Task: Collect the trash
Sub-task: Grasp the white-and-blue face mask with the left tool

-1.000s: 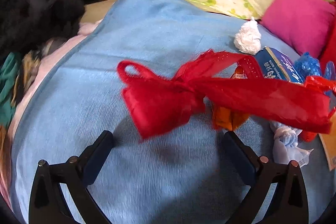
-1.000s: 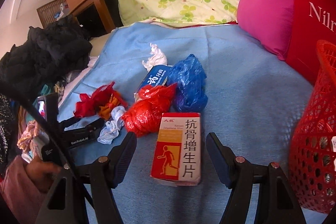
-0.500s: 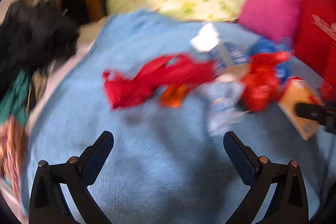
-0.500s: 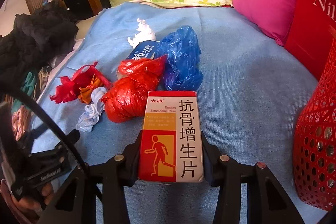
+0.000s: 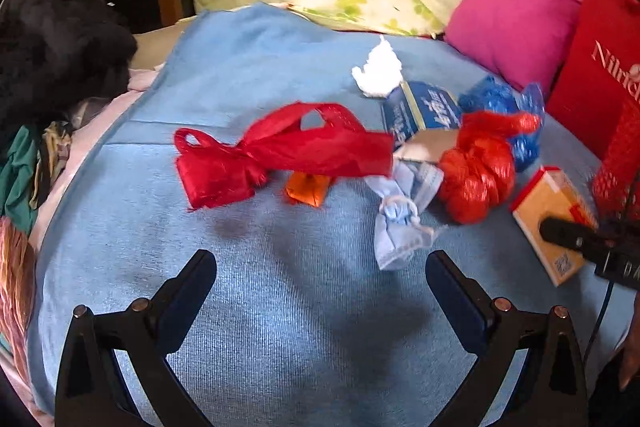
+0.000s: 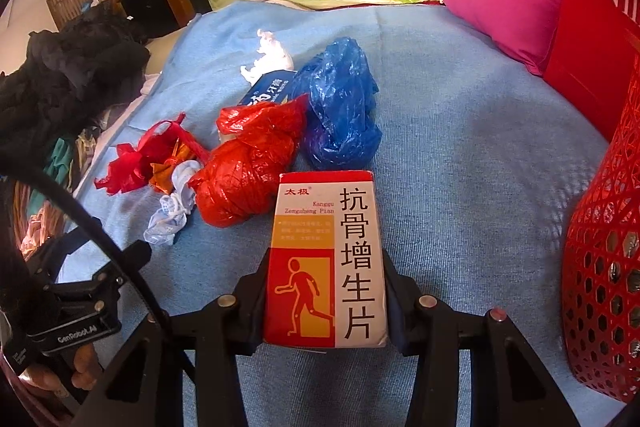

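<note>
The red-and-white box (image 6: 326,263) is clamped between the right gripper (image 6: 325,301) fingers on the blue blanket (image 6: 460,131), the red basket (image 6: 600,259) just beside it. The left gripper (image 5: 320,287) is spread wide, gripping nothing. Ahead are counted two red bags (image 5: 280,151) (image 5: 476,175), one blue bag (image 6: 340,107), one tissue (image 5: 378,71), one blue carton (image 5: 424,111) (part hidden), one mask (image 5: 400,215).

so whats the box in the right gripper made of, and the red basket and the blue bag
The box looks like thin printed cardboard: flat faces, crisp folded edges, a slightly glossy print. The red basket looks like moulded plastic, a rigid lattice of regular holes. The blue bag seems to be thin plastic film, crumpled and shiny along its creases.
</note>
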{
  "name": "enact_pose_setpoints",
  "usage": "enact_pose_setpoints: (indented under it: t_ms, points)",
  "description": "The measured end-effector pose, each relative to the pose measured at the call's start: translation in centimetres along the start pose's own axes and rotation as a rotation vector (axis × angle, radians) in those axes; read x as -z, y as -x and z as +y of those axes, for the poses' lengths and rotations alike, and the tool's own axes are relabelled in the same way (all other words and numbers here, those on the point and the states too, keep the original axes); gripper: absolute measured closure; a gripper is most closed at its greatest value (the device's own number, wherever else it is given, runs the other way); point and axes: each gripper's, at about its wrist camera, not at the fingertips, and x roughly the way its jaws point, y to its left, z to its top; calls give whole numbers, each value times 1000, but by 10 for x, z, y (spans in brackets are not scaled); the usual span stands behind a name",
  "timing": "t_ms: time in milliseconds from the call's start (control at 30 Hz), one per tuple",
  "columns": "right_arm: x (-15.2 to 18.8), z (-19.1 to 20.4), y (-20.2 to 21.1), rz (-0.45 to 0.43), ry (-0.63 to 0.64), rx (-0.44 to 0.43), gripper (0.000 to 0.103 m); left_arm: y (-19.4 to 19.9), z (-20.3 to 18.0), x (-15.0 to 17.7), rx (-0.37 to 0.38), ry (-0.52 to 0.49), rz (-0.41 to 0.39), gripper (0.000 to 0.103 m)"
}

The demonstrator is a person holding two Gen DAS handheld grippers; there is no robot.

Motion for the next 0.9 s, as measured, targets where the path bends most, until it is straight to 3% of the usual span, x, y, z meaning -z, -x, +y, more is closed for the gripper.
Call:
enact_pose_setpoints:
  t_ms: [100,200,267,467,600,700,800,900]
  points:
    - [1,0,1,-3,0,2,54,6,-3,-3,-34,3,-25,0]
    - [1,1,1,-8,3,4,54,6,-10,0,-84,-77,-44,0]
    - [1,2,2,-9,8,6,54,2,-12,-1,-52,-101,-21,0]
    - [1,0,2,-6,5,1,54,-9,-5,-12,76,-29,49,0]
    - [1,0,2,-6,7,0,54,-20,-9,-25,89,-44,76,2]
    - [1,-1,2,-8,10,-2,54,-27,-12,-29,95,-50,100,16]
    - [2,-2,2,-10,14,-3,54,-38,-7,-26,158,-4,165,47]
    - [3,-1,2,-13,20,0,54,-44,-10,-27,169,-8,173,51]
